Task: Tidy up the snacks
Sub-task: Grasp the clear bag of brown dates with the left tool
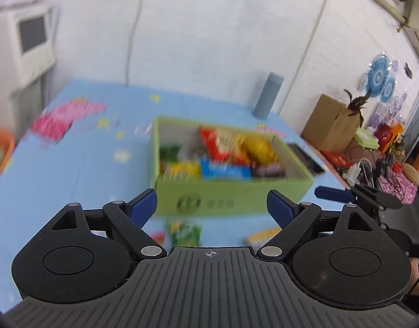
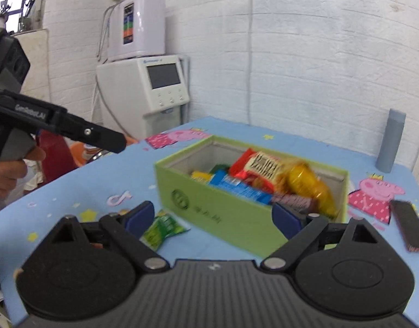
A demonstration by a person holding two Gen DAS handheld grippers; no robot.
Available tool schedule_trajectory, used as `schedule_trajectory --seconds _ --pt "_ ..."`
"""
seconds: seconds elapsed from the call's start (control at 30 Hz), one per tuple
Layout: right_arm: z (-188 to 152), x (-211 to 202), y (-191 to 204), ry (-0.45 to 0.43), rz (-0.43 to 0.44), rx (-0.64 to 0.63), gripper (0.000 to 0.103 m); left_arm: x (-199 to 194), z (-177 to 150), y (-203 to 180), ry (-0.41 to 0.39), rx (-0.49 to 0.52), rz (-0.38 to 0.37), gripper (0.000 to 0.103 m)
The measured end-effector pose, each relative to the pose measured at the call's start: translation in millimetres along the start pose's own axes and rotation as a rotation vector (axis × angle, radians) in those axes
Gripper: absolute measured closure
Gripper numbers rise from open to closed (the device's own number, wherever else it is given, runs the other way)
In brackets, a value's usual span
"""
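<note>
A light green box [image 1: 236, 194] stands on the blue table, holding several snacks: a red packet [image 1: 220, 142], a yellow bag [image 1: 258, 147], a blue bar [image 1: 226, 170]. My left gripper [image 1: 211, 205] is open and empty, just short of the box's near wall. A small green packet [image 1: 185, 232] lies on the table under it, with a yellow-orange packet [image 1: 262, 236] to its right. In the right wrist view my right gripper [image 2: 212, 218] is open and empty at the green box's [image 2: 209, 207] near corner, and the green packet [image 2: 163, 229] lies beside its left finger.
A grey cylinder [image 2: 391, 142] stands at the table's far edge. A dark flat slab [image 2: 409, 227] lies right of the box. A hand [image 2: 7, 169] holds the left tool at the left edge. White machines [image 2: 154, 82] stand behind the table; clutter and a brown box [image 1: 332, 125] sit to the right.
</note>
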State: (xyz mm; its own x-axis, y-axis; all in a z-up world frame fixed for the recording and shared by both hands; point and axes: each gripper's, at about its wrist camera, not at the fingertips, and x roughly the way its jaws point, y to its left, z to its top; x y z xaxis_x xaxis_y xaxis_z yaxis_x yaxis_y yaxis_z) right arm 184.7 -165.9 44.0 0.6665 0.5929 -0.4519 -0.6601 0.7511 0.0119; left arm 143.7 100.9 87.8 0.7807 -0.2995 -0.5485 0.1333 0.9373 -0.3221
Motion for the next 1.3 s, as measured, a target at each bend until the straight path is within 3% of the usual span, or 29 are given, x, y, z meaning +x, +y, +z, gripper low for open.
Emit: schedule_trajectory --seconds 0.2,0.3,0.37,0.43,0.5,0.67,0.8,0.93,1.03,1.17,1.23,1.3 --pt "-71.3 -4.5 80.8 0.095 0.095 0.090 0.010 -17.5 -75.3 24.2 0.090 -0.121 -0.023 0.039" --pt "-90.2 0.9 107.1 0.146 0.168 0.144 0.010 -13.9 -83.3 17.6 0.127 -0.114 -0.136 0.041" --pt "-91.3 10.2 118.9 0.168 0.187 0.150 0.010 -1.4 -80.3 9.9 0.174 -0.064 -0.123 0.044" --pt "-90.9 14.6 125.2 0.178 0.151 0.137 0.010 13.7 -81.9 3.2 0.234 -0.019 -0.085 0.047" --pt "-89.7 16.9 130.9 0.184 0.134 0.120 0.010 23.9 -88.1 3.9 0.296 -0.020 -0.093 0.053" --pt "-93.2 10.0 132.1 0.192 0.082 0.084 0.011 21.8 -102.8 -1.2 0.342 -0.070 -0.219 0.052" --pt "-104.6 -12.5 112.6 0.186 -0.011 0.094 0.010 26.3 -120.3 -20.2 0.388 -0.109 -0.302 0.052" --pt "-116.0 -35.3 92.0 0.188 -0.119 0.129 0.010 32.2 -133.7 -54.5 0.428 -0.084 -0.371 0.050" --pt "-122.4 -51.5 78.8 0.165 -0.132 0.215 0.010 20.8 -134.4 -68.0 0.421 -0.027 -0.344 0.049" --pt "-123.7 -58.2 82.3 0.125 -0.079 0.253 0.010 -11.8 -111.4 -52.5 0.278 0.021 -0.208 0.036" --pt "-118.7 -52.3 88.5 0.112 -0.028 0.257 0.010 -11.2 -93.2 -42.5 0.207 0.034 -0.138 0.032" --pt "-112.9 -38.6 95.4 0.117 0.028 0.254 0.010 9.1 -76.3 -32.0 0.198 0.069 -0.129 0.031"
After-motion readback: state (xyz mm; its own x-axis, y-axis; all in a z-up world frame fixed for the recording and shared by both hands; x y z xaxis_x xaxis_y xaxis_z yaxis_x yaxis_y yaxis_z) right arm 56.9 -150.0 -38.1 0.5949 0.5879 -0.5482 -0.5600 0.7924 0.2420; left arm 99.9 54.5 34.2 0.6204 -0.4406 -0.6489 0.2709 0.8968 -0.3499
